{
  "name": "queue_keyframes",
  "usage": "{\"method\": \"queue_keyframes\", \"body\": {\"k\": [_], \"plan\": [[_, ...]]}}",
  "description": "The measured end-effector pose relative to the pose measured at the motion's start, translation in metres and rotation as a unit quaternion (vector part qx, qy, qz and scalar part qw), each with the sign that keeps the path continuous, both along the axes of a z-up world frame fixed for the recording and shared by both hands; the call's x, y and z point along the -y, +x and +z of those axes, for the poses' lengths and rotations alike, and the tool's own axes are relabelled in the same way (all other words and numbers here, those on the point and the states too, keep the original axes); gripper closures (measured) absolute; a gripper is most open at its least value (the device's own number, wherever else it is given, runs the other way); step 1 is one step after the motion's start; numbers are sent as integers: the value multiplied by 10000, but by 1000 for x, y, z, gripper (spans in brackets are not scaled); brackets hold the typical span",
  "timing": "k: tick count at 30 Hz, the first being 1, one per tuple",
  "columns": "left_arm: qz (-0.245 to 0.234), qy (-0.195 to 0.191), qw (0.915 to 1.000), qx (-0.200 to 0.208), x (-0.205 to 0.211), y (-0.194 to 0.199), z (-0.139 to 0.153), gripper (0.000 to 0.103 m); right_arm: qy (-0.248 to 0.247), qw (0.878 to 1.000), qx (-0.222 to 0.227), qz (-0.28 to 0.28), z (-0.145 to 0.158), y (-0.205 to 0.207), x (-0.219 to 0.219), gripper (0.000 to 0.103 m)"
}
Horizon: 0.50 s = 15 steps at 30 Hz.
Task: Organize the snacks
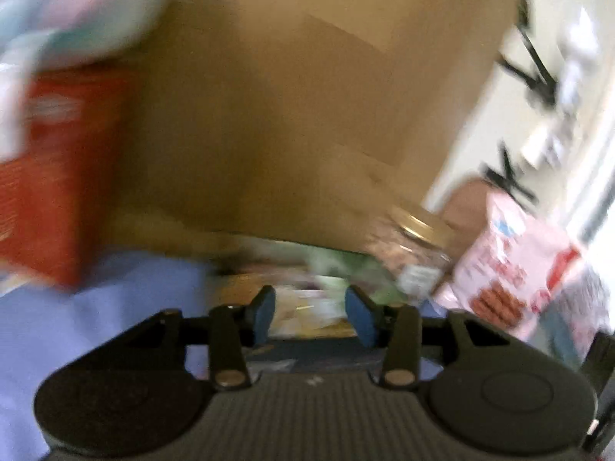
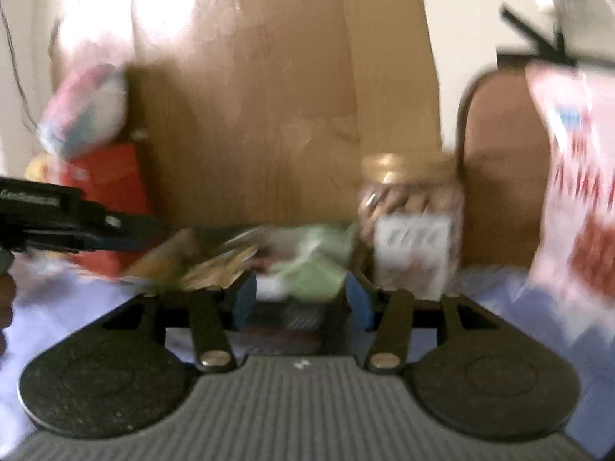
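Blue-padded fingers of the left claw stand partly open with nothing between them, over a lilac cloth that covers the surface. Ahead of them lies a blurred heap of snack packets, and behind that a tall cardboard box walls off the far side. A red box stands at the left beside the cardboard, with a pale bag above it. To the right a glass jar with a gold lid stands against the box's corner, and a pink-and-white bag leans just beside it. The right claw is also partly open; a green packet shows between its fingers, but blur hides whether the pads touch it. Its view puts the jar, white-labelled, just right of the heap and the left claw reaching in from the left. Open cloth lies to either side of the claws; the heap fills the middle.
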<state>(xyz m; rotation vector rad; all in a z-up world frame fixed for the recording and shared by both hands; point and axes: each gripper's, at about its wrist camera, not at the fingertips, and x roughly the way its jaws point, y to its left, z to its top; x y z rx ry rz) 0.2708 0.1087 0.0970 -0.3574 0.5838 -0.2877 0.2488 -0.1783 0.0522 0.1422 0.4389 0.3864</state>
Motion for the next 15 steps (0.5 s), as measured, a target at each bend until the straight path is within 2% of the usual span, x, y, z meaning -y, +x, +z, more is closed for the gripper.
{"method": "queue_keyframes", "body": {"k": [2, 4, 7, 11, 13, 15], "plan": [[629, -82, 9977, -245, -33, -25, -8, 60, 413, 9962, -550, 526, -8, -5, -6, 47], [1124, -178, 9924, -465, -54, -47, -22, 60, 711, 9823, -1293, 1155, -21, -1, -26, 47], [1350, -504, 9866, -768, -71, -72, -45, 60, 950, 9608, -2060, 1592, -33, 5, -63, 49], [1348, -465, 9841, -1055, -76, -74, -67, 59, 843, 9519, -2380, 1734, -39, 14, -107, 50], [1267, -490, 9840, -1155, -77, -70, -74, 59, 862, 9471, -2518, 1793, -42, 16, -121, 57], [1227, -563, 9839, -1169, -76, -69, -82, 59, 719, 9484, -2473, 1848, -43, 12, -133, 57]]}}
